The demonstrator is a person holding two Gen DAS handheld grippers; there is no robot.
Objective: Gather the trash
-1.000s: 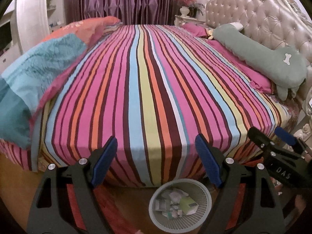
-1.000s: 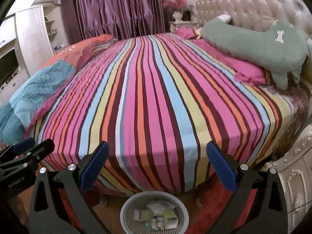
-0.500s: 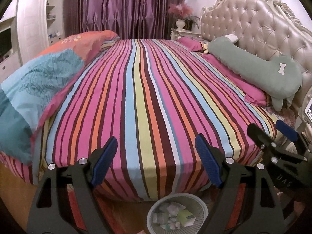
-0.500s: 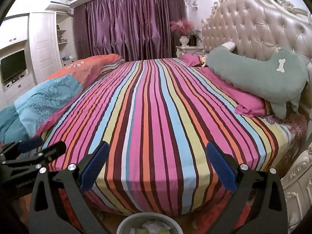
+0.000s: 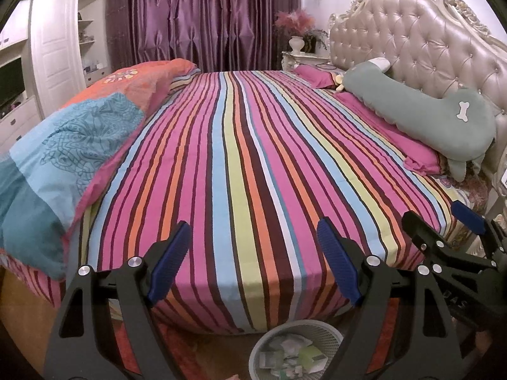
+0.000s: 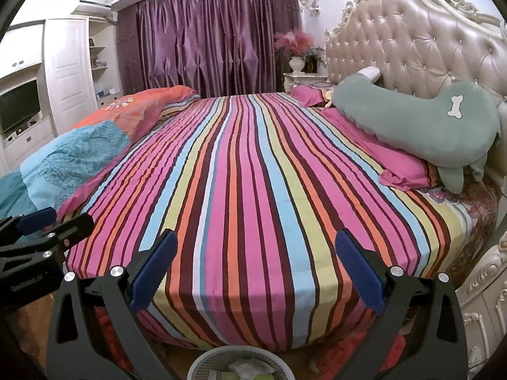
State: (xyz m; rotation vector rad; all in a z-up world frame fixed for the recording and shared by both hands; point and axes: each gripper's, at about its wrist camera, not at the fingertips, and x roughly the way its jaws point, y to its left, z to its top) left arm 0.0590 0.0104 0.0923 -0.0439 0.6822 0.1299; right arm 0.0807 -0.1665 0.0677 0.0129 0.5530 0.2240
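Observation:
A white mesh wastebasket [image 5: 329,332] stands on the floor at the foot of the striped bed [image 5: 253,164], holding crumpled paper and small cartons [image 5: 290,353]. My left gripper [image 5: 253,250] hangs above and just behind it, open, nothing between its blue pads. My right gripper [image 6: 253,262] is open too and empty, over the bed's near edge; only the basket's rim [image 6: 221,356] shows at the bottom of the right wrist view. Each gripper appears at the side of the other's view: the right gripper [image 5: 443,221] and the left gripper [image 6: 54,221]. No loose trash shows on the sheet.
A folded teal and orange quilt [image 5: 63,158] lies along the bed's left side. A green plush pillow [image 5: 427,110] and pink pillows [image 6: 402,171] rest against the tufted headboard [image 5: 427,41]. A carved white nightstand [image 6: 484,300] stands at the right. Purple curtains [image 5: 206,15] hang behind.
Both views have tilted upward: the wastebasket slid toward the bottom edge and more of the curtains and headboard came into view. Both grippers stayed open.

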